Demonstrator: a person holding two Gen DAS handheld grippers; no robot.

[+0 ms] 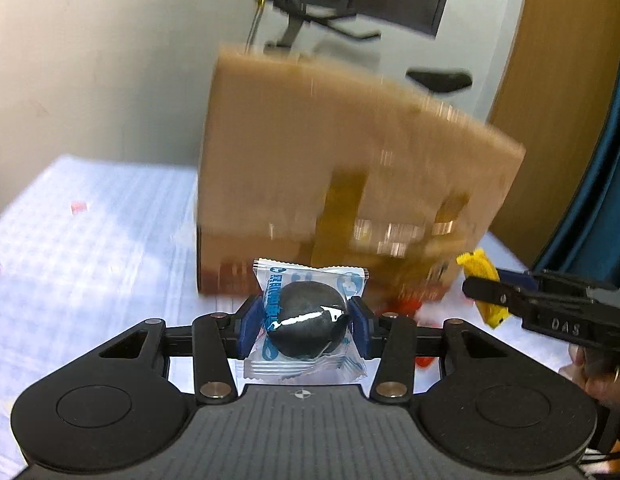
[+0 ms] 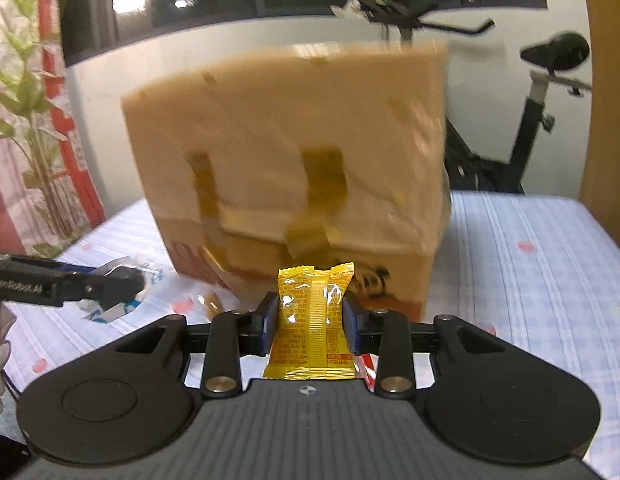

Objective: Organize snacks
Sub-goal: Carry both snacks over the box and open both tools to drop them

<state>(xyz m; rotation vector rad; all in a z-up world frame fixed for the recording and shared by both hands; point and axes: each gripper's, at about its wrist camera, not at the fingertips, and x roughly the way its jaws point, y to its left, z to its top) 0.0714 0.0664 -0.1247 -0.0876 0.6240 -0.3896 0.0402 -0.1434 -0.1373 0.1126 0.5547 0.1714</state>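
The worktop [image 2: 549,264] is the largest thing in view, covered by a pale blue-and-white checked cloth with small red marks. On it stands one cardboard box [image 2: 294,168], brown, tall, blurred in both views, with strips of yellowish tape on its near face and red print along its bottom edge. What is inside the box cannot be seen. Behind the worktop, at the far right, stands one exercise bike [image 2: 549,92] with a black saddle, and at the far left a green plant [image 2: 26,112] against a red frame.

There are two hand-held grippers. The left hand-held gripper [image 1: 306,322] is clamped on one snack in a clear wrapper [image 1: 308,320]: a round, dark, glossy ball inside transparent film with blue print and crimped ends, held by its blue pads [image 1: 250,326] from either side, just in front of the box's lower near face. The right hand-held gripper [image 2: 310,320] is clamped on one yellow snack packet [image 2: 313,320]: a small upright pillow pack with a ribbed centre seam, red small print and crimped top, pressed between dark pads, also near the box's bottom edge.

Each view shows the other gripper from the side with its packet between its fingers. A few small loose pieces, red and orange, lie on the cloth by the box's base; their count cannot be told because of blur.
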